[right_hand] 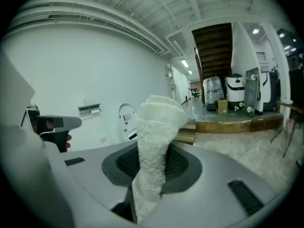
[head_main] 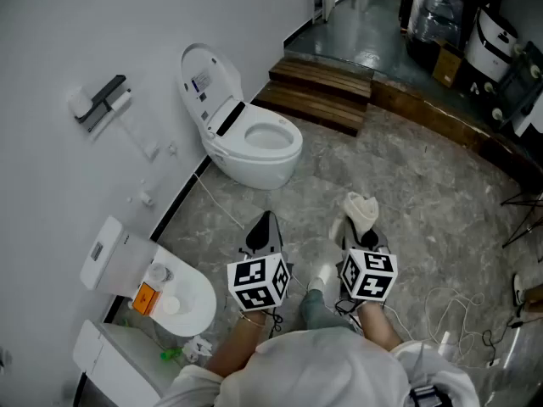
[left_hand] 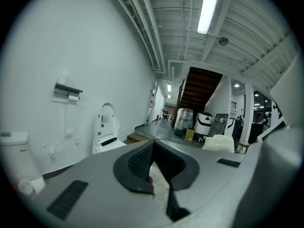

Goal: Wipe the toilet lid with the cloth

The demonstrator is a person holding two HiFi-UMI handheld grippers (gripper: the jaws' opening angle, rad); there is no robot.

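Toilet lid (head_main: 201, 83): in the head view it stands upright against the wall behind its bowl (head_main: 270, 138), ahead and to the left of both grippers and well apart from them. Left gripper (head_main: 264, 227): tips come to a point, nothing on them. Right gripper (head_main: 356, 234): just beside the left one, its tips hidden under a bunched pale cloth (head_main: 362, 210). The marker cubes cover most of the person's hands.

Left gripper view: the jaws meet at the tips and hold nothing. A thin wedge of floor shows between them lower down. Lid (left_hand: 106, 120) lies far ahead, left of the jaws.

Right gripper view: the jaws are clamped on the cloth (right_hand: 156, 137), which rises between them as a folded roll. Lid (right_hand: 124, 122) lies beyond, just left of the roll, its bowl cut off by the gripper body.
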